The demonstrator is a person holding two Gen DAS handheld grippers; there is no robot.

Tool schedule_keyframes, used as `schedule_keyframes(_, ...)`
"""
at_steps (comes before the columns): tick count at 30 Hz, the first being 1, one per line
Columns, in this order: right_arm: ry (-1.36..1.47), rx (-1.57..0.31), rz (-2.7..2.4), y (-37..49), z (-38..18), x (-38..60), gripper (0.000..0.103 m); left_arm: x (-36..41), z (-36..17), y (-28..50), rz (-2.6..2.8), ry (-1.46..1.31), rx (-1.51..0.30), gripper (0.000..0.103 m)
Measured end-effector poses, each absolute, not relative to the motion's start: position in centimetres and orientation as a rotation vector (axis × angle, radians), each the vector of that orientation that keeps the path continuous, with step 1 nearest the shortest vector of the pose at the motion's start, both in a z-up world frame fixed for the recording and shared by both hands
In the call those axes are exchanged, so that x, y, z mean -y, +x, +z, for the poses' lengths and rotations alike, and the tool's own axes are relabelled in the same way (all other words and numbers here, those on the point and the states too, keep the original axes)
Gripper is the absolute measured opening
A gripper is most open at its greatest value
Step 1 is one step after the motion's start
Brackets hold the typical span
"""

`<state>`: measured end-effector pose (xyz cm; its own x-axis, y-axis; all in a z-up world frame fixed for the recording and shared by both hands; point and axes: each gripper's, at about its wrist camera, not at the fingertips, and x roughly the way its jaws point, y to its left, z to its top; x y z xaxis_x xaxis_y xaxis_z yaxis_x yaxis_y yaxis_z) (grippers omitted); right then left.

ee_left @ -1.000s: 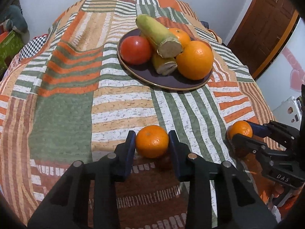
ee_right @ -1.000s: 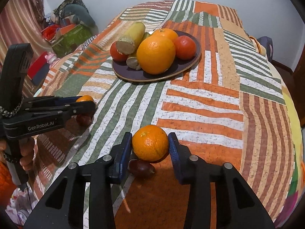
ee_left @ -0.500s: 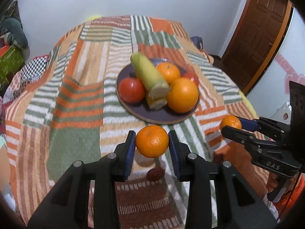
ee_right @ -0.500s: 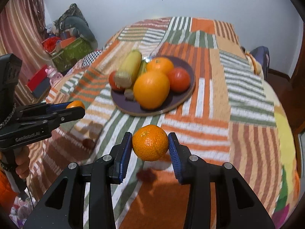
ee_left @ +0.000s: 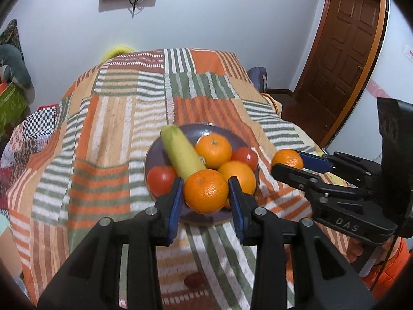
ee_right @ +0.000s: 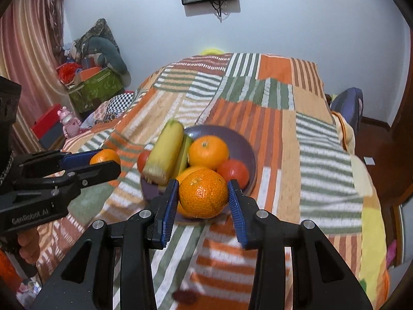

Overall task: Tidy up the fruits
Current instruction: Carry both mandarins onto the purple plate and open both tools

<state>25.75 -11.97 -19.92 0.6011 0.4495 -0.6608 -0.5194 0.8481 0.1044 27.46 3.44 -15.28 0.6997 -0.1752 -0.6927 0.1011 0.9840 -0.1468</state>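
Note:
My left gripper (ee_left: 206, 193) is shut on a mandarin (ee_left: 206, 191) and holds it in the air above the near rim of the purple plate (ee_left: 165, 144). My right gripper (ee_right: 203, 193) is shut on another mandarin (ee_right: 203, 193), also above the near rim of the plate (ee_right: 245, 144). The plate carries a yellow-green banana (ee_left: 180, 155), a second banana (ee_right: 183, 152) under it, oranges (ee_left: 213, 150) and tomatoes (ee_left: 161, 178). The right gripper shows in the left wrist view (ee_left: 287, 162); the left gripper shows in the right wrist view (ee_right: 104, 160).
The plate sits on a bed with a striped patchwork cover (ee_left: 116, 118). A small dark fruit (ee_right: 184, 296) lies on the cover below the grippers. Boxes and soft toys (ee_right: 95, 82) stand at the left, a brown door (ee_left: 346, 51) at the right, a wall behind.
Both grippers have risen off the bed cover with their mandarins and moved forward over the near edge of the plate. The dark fruit stays on the cover below.

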Motion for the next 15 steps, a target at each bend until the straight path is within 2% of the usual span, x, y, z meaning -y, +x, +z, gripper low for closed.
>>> schedule_keyframes(15, -0.134, -0.723, 0.561, 30.4, -20.4, 9.5, 0.036, -3.3, -15.1, 34.0, -0.164, -0.119, -0.772, 0.034)
